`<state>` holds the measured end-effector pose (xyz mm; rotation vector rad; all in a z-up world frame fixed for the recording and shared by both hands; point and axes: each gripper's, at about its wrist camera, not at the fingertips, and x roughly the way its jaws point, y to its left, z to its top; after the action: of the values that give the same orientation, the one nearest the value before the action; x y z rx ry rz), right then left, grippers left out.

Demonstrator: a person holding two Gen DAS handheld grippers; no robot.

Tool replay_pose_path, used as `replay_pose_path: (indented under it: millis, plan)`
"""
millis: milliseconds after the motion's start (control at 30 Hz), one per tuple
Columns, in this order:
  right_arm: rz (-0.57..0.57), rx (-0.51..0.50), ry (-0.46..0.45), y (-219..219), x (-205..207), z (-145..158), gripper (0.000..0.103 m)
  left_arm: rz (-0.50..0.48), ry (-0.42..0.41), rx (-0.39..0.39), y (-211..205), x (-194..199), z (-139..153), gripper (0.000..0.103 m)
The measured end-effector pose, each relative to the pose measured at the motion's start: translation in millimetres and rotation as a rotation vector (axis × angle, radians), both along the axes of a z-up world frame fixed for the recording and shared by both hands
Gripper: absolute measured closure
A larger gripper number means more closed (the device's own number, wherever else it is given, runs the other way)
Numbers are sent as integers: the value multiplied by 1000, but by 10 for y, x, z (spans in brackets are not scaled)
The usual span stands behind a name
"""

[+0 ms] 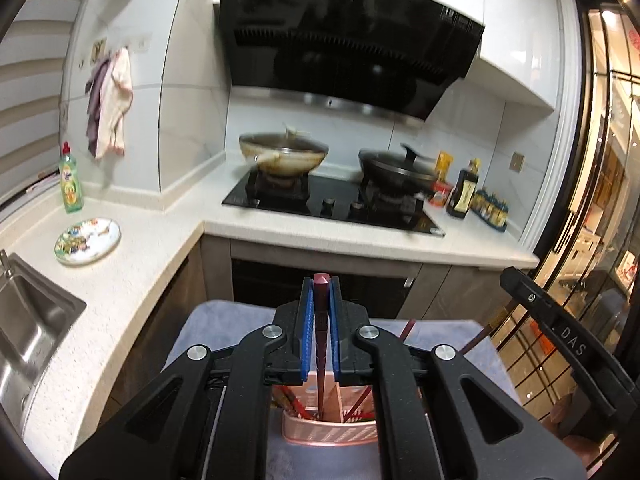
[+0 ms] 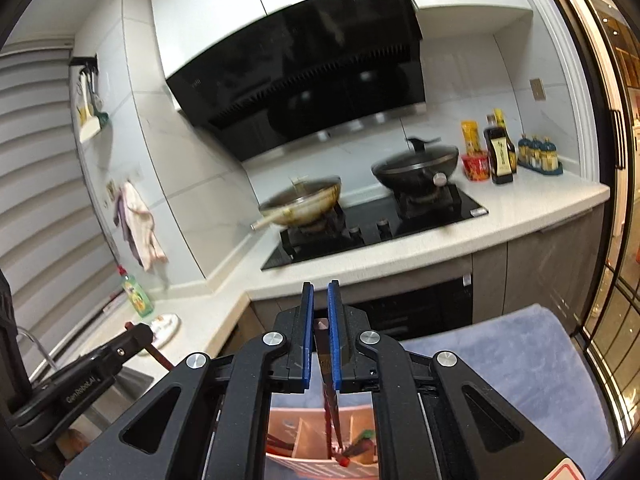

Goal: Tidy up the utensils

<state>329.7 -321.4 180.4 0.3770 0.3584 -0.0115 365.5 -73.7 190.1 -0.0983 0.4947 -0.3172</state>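
My left gripper (image 1: 321, 285) is shut on a dark red chopstick (image 1: 321, 332). The stick stands upright, and its lower end reaches into a pink slotted utensil holder (image 1: 328, 434) just below the jaws. My right gripper (image 2: 320, 287) is shut on dark chopsticks (image 2: 322, 330), which slant down into the same pink holder (image 2: 304, 432). Several other red utensils stand in its compartments. The two grippers hang side by side over the holder. In the right wrist view the left gripper (image 2: 138, 334) shows at the left edge with its red stick (image 2: 160, 356).
The holder sits on a blue-grey cloth (image 2: 500, 356). Beyond it is an L-shaped white counter (image 1: 132, 280) with a steel sink (image 1: 28, 320), a patterned plate (image 1: 87, 241) and a green soap bottle (image 1: 71, 184). Two woks (image 1: 282, 154) sit on the hob. Sauce bottles (image 2: 500, 152) stand at the right.
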Motion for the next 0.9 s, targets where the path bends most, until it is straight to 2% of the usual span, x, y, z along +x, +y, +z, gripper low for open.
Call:
replay_pose_path:
  millis: [133, 200, 233, 300, 333, 433, 500, 567, 633, 733, 800, 900]
  plan:
    - [7, -3, 44, 2, 9, -173, 96, 0, 33, 14, -2, 23, -157, 95]
    - [1, -7, 42, 1, -36, -181, 87, 15, 30, 24, 3, -2, -180, 89]
    - [2, -7, 42, 4, -50, -168, 87, 23, 26, 32, 0, -26, -182, 76]
    - [6, -5, 33, -2, -127, -130, 82, 38, 13, 42, 13, -97, -172, 57]
    - [6, -7, 28, 1, -171, -109, 81, 44, 7, 47, 15, -123, -166, 54]
    - [12, -10, 15, 19, -319, -57, 75, 58, -4, 83, 0, -236, -147, 54]
    - [16, -14, 10, 50, -438, -37, 63, 66, -8, 100, 2, -315, -138, 54]
    - [20, -35, 5, 104, -594, -31, 57, 73, -9, 114, 10, -418, -132, 53]
    - [20, -56, 8, 156, -722, -40, 56, 80, -10, 129, 19, -530, -132, 53]
    - [27, -74, 17, 216, -902, -67, 52, 85, -11, 135, 53, -683, -138, 45]
    - [22, -82, 25, 246, -1029, -93, 48, 80, -11, 134, 77, -785, -146, 45]
    - [20, -84, 45, 271, -1179, -149, 47, 74, -8, 144, 113, -950, -168, 45]
